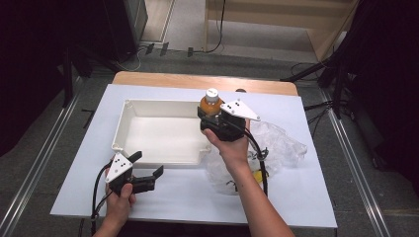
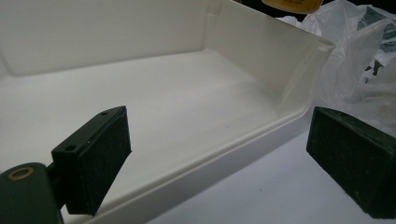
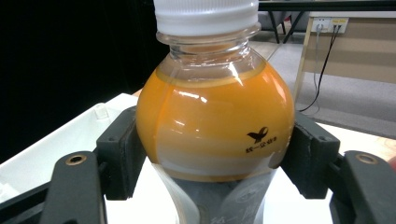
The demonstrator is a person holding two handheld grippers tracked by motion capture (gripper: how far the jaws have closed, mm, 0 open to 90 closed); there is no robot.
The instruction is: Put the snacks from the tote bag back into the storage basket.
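High view: right gripper (image 1: 213,120) sits centre frame, jaws pinching a bottle (image 1: 210,102) of orange drink. The bottle is up off the tabletop (image 1: 316,197), over the right-hand end of the white tray (image 1: 123,129). Cap up, long axis near vertical. My read: pickup is done, placement isn't. The tray looks bare inside, so what's left is lower, release, back off. The crumpled clear plastic bag (image 1: 284,143) lies right of centre, just beside the tray's right end. Left gripper (image 1: 148,166) is lower left, jaws spread with nothing between them, hanging at the tray's near rim.

Left gripper view: both jaws wide apart at the bottom corners, and the gap holds nothing. The tray wall (image 2: 299,88) runs diagonally across the frame, tray floor bare behind it. The bottle's orange base (image 2: 292,4) pokes in at the top edge, right of centre, above the tray's far wall. The bag (image 2: 359,56) is upper right, outside the tray.

Right gripper view: jaws clamp the bottle (image 3: 215,126) on both sides of its wide orange belly, pads touching left and right. White cap (image 3: 205,16) at top centre, so the neck points up the frame and the axis runs bottom to top. The grip is square, no visible tilt. A tray corner (image 3: 100,112) shows mid left, below and behind the bottle.
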